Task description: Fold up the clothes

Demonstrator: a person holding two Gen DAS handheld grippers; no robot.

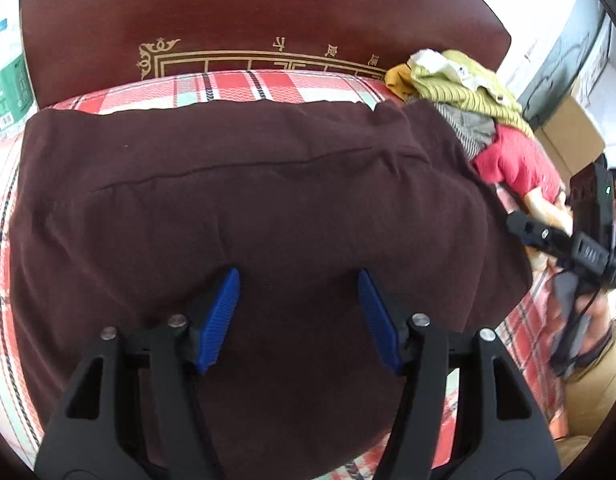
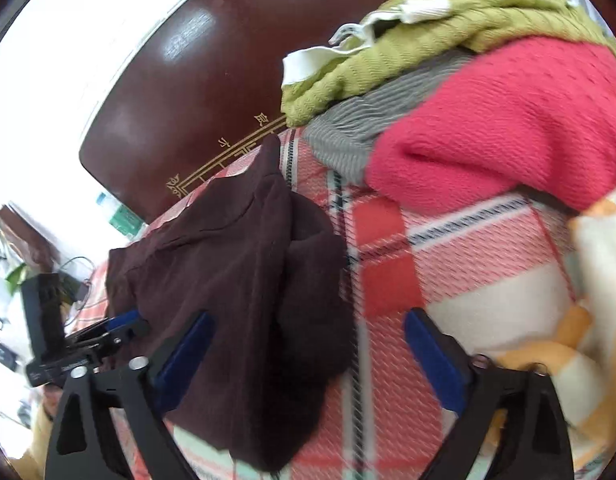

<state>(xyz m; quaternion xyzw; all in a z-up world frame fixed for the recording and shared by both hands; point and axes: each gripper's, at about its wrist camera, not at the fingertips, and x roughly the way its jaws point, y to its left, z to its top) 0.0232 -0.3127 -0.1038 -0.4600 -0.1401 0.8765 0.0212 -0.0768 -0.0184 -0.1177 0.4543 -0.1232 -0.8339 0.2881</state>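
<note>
A dark maroon garment [image 1: 248, 208] lies spread across the centre of the left wrist frame on a plaid bedcover [image 1: 236, 84], long axis left-to-right, directly beneath the spread left gripper [image 1: 299, 316]; the right gripper [image 2: 308, 356], also spread and empty, straddles its right edge.

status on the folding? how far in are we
Early. Done: the maroon garment looks folded at least once, lying flat on the plaid bedcover. In hand: nothing; left hand-held gripper and right hand-held gripper are both open over it. Left: the unfolded pile, green knit, grey top and red knit.
</note>
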